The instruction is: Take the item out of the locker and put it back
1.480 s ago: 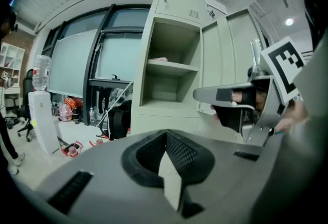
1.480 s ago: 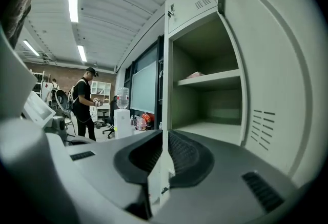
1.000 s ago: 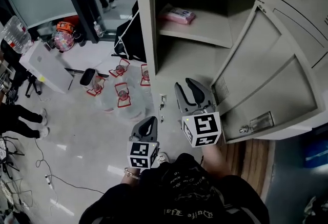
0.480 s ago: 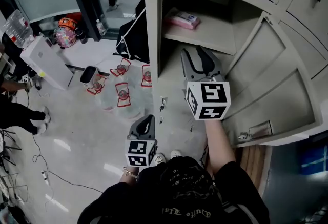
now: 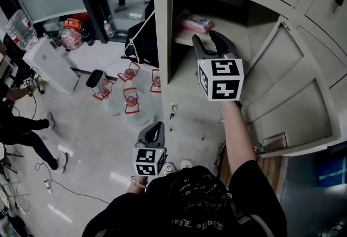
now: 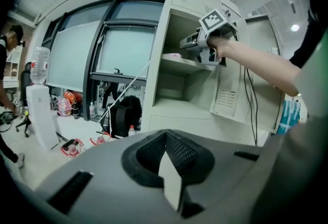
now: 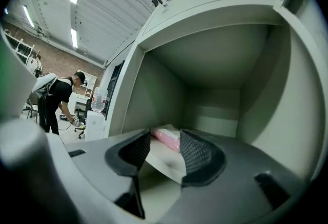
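Packet [image 5: 193, 21] first: pink, flat and oblong, wrapped in what looks like glossy film. It is lying on the upper shelf [image 7: 164, 159] of the open locker [image 5: 161, 40], close to the shelf's left edge. We are judging it to be light and soft, likely squashy under pressure and a little slippery. So we are planning to take it across its narrow width near the middle, squeezing only enough to stop the film sliding.

We are holding the right gripper [image 5: 205, 37] level at the shelf's front edge. Its jaws have just been opening and are standing wide apart. The packet is showing through the gap but lying beyond the tips, so nothing is yet between the ribbed black pads [image 7: 197, 154].

We are holding the left gripper [image 5: 156, 128] low, well apart from the locker, its jaws pressed together on nothing.

We are reading the locker as smooth, pale painted sheet metal with hard square edges, and its door [image 5: 293, 106] is hanging open to the right.
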Demonstrator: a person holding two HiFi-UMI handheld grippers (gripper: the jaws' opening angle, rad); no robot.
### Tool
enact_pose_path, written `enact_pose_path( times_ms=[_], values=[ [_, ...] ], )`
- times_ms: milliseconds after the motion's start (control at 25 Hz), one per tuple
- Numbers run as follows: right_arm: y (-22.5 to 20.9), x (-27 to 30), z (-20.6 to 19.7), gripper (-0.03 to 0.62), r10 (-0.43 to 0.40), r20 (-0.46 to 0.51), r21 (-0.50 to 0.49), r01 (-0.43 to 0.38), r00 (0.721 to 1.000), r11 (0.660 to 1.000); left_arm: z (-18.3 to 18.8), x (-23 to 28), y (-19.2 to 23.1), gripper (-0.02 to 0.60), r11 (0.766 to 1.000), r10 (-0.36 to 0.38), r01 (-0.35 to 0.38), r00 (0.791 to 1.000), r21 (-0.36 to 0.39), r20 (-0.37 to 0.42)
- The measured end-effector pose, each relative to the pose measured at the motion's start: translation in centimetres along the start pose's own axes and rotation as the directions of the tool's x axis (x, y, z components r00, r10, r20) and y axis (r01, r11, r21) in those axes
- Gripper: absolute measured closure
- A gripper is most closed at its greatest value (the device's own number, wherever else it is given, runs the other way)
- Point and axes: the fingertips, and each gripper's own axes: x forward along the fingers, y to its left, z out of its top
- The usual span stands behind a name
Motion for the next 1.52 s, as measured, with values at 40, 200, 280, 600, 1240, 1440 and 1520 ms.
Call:
enact_pose_path(
  times_ms=[40,200,280,600,1240,1440,1520],
  values=[
    [-0.1,0.4,0.1,0.421,0.004,-0.007,-0.006,-0.004,1.0,1.0,0.0,0.0,-0.1,0.574,1.0,-0.001,0.001,1.0,0.002,0.001],
    [-0.6,2.0,-0.1,0.41,0.013,-0.071,-0.039,-0.016,0.997,0.999,-0.2,0.0,0.2,0.574,1.0,0.008,-0.008,1.0,-0.002,-0.003],
    [-1.0,2.6,-0.3,0.41,0.01,-0.1,-0.046,-0.014,0.995,0.999,-0.4,-0.2,0.6,0.574,1.0,0.021,-0.021,1.0,-0.009,-0.003],
    [-1.4,4.6,-1.5,0.407,0.054,-0.265,-0.084,-0.079,0.963,0.993,-0.4,-0.4,1.7,0.574,0.998,0.053,-0.053,0.999,-0.028,-0.002],
    [-3.0,4.8,-1.6,0.574,-0.069,-0.283,-0.122,0.036,0.957,0.992,-0.8,-0.6,1.6,0.574,0.998,0.044,-0.044,0.999,-0.037,0.002],
    [-3.4,4.5,-0.9,0.58,-0.092,-0.222,-0.096,0.072,0.971,0.993,-0.7,-0.7,1.9,0.574,0.998,0.05,-0.05,0.999,-0.034,0.004],
    [-3.7,4.3,-0.6,0.58,-0.098,-0.19,-0.075,0.085,0.977,0.994,-0.8,-0.8,1.9,0.574,0.998,0.052,-0.052,0.999,-0.032,0.002]
  ],
)
